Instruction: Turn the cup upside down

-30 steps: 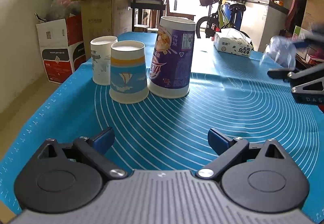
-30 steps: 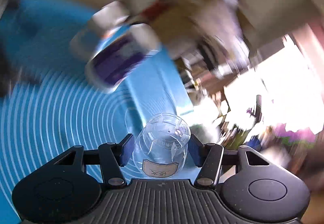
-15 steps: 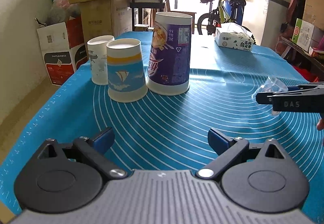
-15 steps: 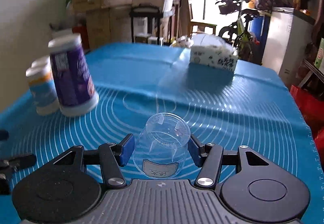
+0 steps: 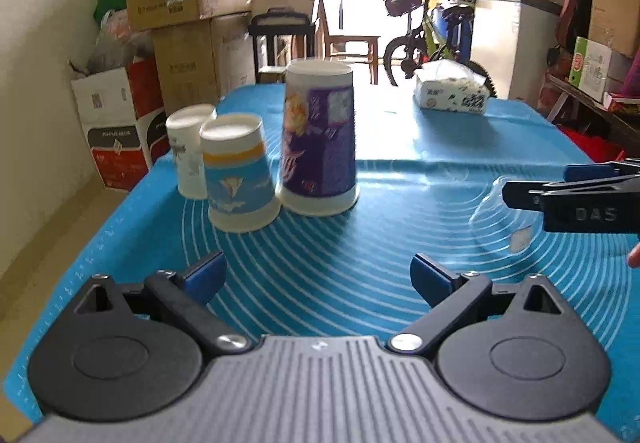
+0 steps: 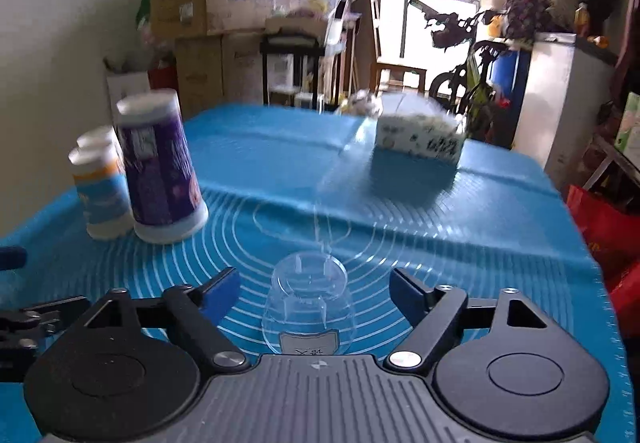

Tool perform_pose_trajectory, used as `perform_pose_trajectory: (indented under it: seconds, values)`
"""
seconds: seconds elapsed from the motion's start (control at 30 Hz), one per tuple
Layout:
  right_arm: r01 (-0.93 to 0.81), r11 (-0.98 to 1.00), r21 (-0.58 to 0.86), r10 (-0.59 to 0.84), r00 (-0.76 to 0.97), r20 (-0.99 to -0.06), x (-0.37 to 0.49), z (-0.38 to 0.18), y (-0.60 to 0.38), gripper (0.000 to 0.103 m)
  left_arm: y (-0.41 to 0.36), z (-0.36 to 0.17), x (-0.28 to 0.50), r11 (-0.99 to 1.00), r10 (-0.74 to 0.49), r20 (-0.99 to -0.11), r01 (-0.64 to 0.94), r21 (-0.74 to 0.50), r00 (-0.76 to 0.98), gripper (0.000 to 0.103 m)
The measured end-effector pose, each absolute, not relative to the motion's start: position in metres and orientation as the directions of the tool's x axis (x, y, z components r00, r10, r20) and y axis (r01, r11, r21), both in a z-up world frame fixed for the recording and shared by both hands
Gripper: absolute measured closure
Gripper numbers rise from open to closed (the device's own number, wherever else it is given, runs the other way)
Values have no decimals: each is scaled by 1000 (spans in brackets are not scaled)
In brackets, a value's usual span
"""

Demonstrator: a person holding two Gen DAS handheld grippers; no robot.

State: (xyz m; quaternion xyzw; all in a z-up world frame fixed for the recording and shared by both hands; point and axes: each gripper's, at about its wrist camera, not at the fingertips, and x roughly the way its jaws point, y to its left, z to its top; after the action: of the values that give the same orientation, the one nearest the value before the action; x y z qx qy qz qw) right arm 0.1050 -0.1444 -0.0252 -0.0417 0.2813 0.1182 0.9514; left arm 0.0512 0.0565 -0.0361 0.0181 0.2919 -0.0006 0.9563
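A clear plastic cup [image 6: 309,307] stands upside down on the blue mat [image 6: 440,227], between the spread fingers of my right gripper [image 6: 314,289], which is open and not touching it. In the left wrist view the same cup [image 5: 504,219] shows at the right under the right gripper's fingers [image 5: 560,191]. My left gripper [image 5: 318,275] is open and empty, low over the mat's near side.
Three upside-down paper cups stand at the mat's left: a tall purple one [image 5: 320,139], a blue and orange one [image 5: 238,175] and a white one [image 5: 188,155]. A tissue pack [image 5: 450,91] lies at the far edge. Boxes, a bicycle and a fridge stand behind.
My right gripper turned the clear cup over, brought it down onto the mat and opened, letting it go. The left gripper stayed still.
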Motion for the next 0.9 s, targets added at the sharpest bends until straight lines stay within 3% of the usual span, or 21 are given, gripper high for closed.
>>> perform_pose_trajectory:
  seconds: [0.13, 0.57, 0.9]
  values:
    - [-207, 978, 10, 184, 843, -506, 73, -7, -157, 2, 44, -24, 42, 999, -15, -546, 40, 33, 838, 6]
    - [-77, 991, 108, 120, 870, -478, -5, 8, -202, 0, 15, -8, 12, 994, -62, -528, 98, 39, 847, 6]
    - [-113, 991, 64, 130, 861, -492, -29, 13, -195, 0, 17, -7, -4, 995, -54, -535, 93, 47, 843, 6]
